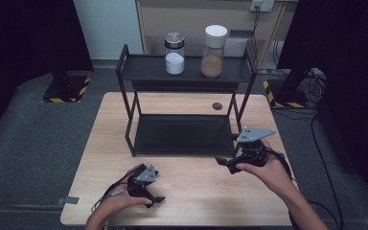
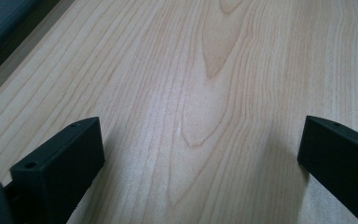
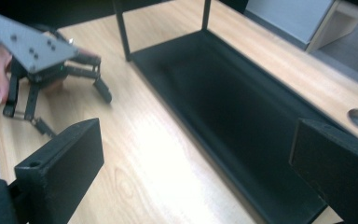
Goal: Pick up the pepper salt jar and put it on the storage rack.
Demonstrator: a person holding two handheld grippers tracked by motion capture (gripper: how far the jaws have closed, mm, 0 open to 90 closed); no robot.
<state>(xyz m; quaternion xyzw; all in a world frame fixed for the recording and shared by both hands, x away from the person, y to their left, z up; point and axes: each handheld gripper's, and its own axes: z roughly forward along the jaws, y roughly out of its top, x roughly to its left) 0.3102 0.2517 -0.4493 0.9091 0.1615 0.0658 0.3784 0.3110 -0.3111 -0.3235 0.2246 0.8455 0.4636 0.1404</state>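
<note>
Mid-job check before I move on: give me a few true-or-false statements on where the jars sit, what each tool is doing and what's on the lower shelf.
1. Both jars stand on the top shelf of the black rack. True: the jar of white powder is left of the jar of brown powder.
2. The left tool is shut on a jar. False: its jaws stand apart over bare table.
3. The right tool is open. True.
4. A jar sits on the lower shelf. False: it holds nothing.
5. The brown jar has a metal lid. False: its lid is white; the white powder jar's is metal.
</note>
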